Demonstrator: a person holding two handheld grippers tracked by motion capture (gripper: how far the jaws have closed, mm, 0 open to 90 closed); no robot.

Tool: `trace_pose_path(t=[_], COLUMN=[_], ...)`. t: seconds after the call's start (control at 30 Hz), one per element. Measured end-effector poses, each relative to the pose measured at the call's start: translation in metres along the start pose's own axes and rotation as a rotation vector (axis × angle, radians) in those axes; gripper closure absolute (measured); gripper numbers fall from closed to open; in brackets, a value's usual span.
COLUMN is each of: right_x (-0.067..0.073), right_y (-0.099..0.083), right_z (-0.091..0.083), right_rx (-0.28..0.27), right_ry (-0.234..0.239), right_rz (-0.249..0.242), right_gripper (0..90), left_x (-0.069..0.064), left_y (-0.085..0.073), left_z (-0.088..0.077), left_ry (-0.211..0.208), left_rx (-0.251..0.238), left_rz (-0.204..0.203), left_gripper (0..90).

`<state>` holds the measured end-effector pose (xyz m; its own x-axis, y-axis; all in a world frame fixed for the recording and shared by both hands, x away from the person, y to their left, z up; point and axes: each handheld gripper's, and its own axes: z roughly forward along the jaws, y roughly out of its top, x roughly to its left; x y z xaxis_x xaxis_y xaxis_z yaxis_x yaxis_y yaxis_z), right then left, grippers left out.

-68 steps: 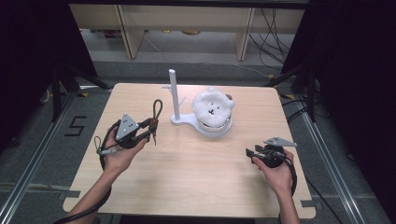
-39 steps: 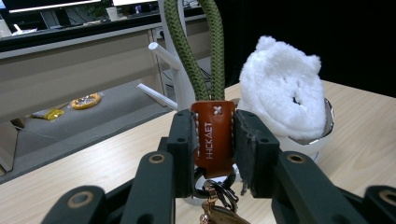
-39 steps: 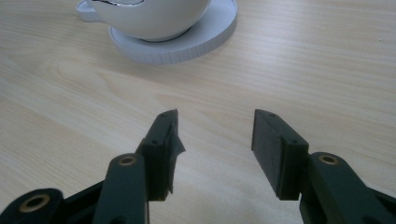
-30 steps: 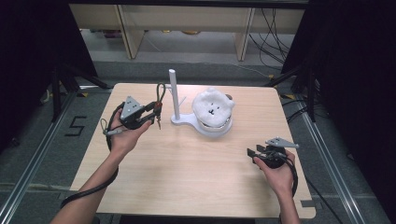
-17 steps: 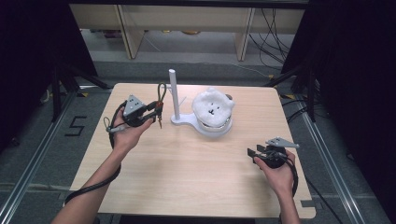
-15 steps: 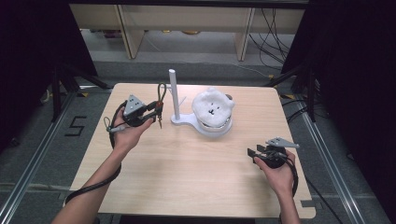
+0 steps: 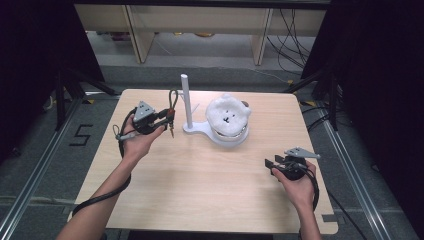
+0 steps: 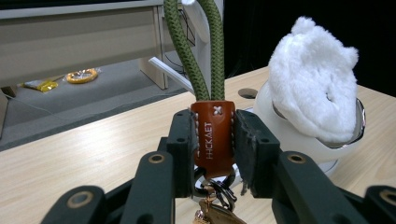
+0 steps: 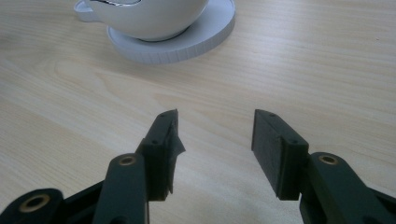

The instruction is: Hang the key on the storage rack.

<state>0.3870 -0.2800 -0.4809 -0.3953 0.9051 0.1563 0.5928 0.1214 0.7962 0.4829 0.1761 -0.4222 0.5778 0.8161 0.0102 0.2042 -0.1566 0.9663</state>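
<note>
Keychain (image 8: 213,135) tab "HHCKAET", L jaws clamped

The top of the green cord loop (image 8: 196,51) runs off the upper edge of the left gripper view, and the brass key (image 8: 219,215) below the leather tab (image 8: 213,137) is cut by the bottom edge. A white furry cover (image 8: 317,93) hides most of the bowl-shaped stand (image 9: 159,23), whose upper part leaves the right gripper view's top edge.
</note>
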Motion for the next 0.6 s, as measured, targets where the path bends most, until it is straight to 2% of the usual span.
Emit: trace_pose_path(t=[0.1, 0.23, 0.27, 0.33, 0.37, 0.47, 0.6], right_x=[0.000, 0.000, -0.003, -0.003, -0.004, -0.003, -0.003], right_y=[0.000, 0.000, 0.000, 0.000, 0.000, -0.001, 0.000], right_z=[0.000, -0.001, -0.001, -0.001, -0.001, -0.001, -0.002], right_rx=[0.007, 0.022, 0.012, 0.011, 0.004, 0.015, 0.022], right_ry=[0.010, -0.002, 0.000, 0.005, -0.007, 0.000, -0.004], right_rz=[0.011, 0.005, -0.028, -0.025, -0.041, -0.024, -0.025], right_gripper=[52.1, 52.1, 52.1, 52.1, 52.1, 52.1, 52.1], left_x=[-0.001, -0.002, -0.002, -0.003, -0.003, -0.004, -0.005], left_y=[-0.001, -0.003, -0.003, -0.003, -0.003, -0.003, -0.003], left_z=[0.002, 0.004, 0.005, 0.006, 0.007, 0.010, 0.013], left_ry=[-0.002, -0.004, -0.004, -0.005, -0.005, -0.011, -0.016], left_rx=[0.005, 0.011, 0.011, 0.012, 0.015, 0.026, 0.033], left_rz=[-0.015, -0.024, -0.025, -0.029, -0.029, -0.035, -0.054], left_gripper=[68.1, 68.0, 68.0, 68.0, 68.0, 67.9, 67.8])
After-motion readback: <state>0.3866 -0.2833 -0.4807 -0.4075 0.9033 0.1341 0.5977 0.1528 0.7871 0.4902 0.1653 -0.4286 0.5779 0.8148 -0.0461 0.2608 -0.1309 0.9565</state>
